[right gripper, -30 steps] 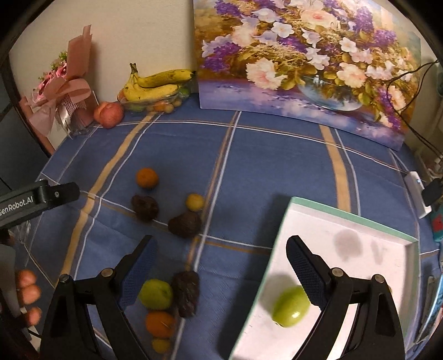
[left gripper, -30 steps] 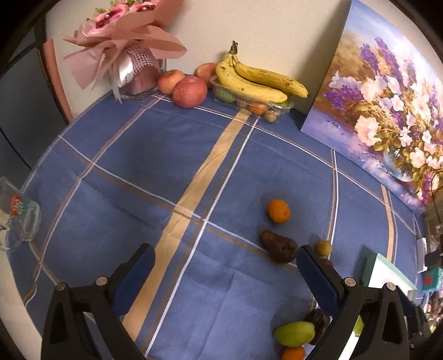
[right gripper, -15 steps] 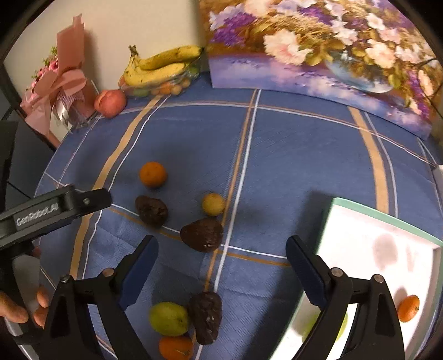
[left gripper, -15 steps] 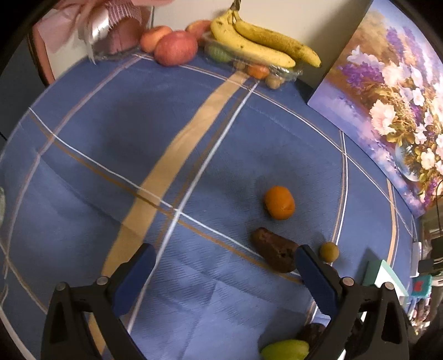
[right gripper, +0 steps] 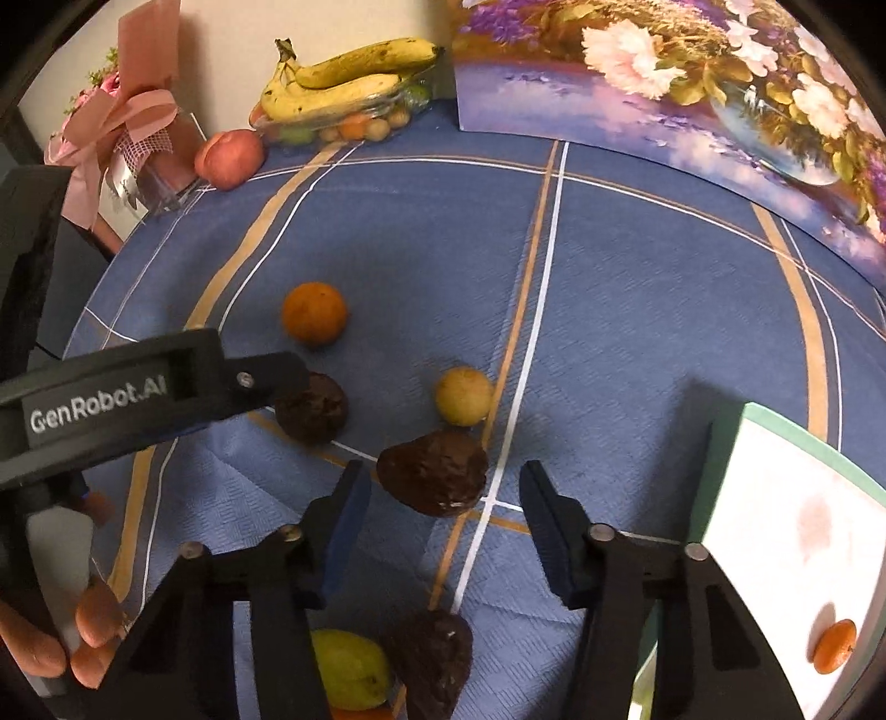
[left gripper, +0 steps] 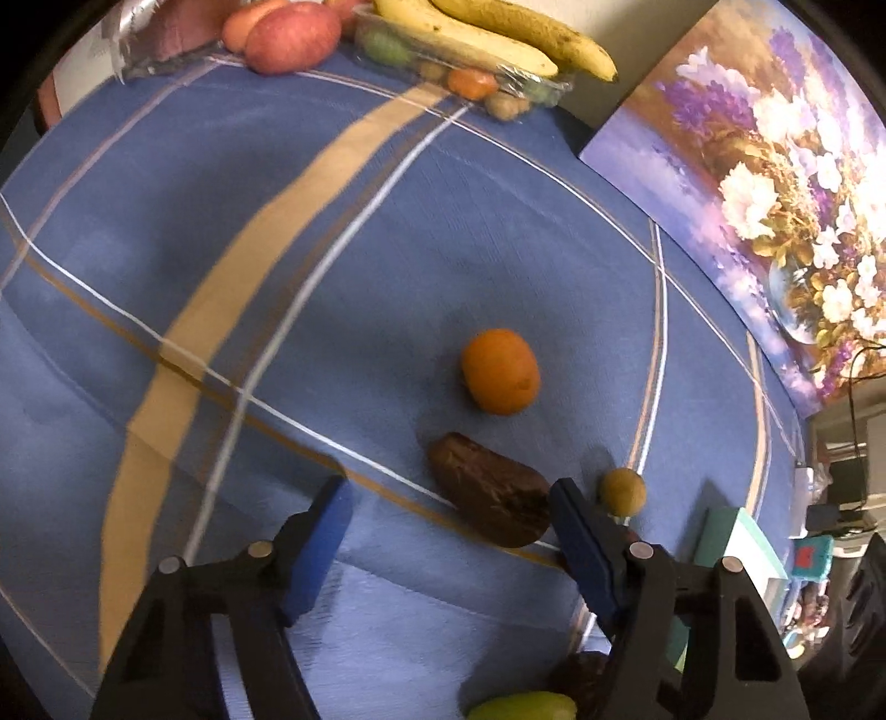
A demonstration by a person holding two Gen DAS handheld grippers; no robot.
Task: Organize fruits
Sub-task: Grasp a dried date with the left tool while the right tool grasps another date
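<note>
In the left wrist view, we hold our left gripper low over the blue tablecloth. Its jaws are partly wide and closing, and nothing is pressed between them yet. A dark brown fruit lies on the cloth near the right finger; we cannot tell if it touches. An orange sits just beyond it, and a small yellow-brown fruit sits to the right. Far away by the wall we see bananas and a red apple

In the right wrist view, our right gripper is narrower, and its jaws are closing too. Another dark brown fruit lies just ahead of the tips, not yet squeezed. A small yellow fruit sits just beyond it. Close to us lie a green fruit and one more dark fruit. On the right is a white tray with a little orange fruit in it

What could go wrong? We think the jaws may shut too soon and only nudge the fruit, so it rolls away. The dark fruits look soft, so a hard squeeze may squash them. Our two grippers are close and may bump
</note>
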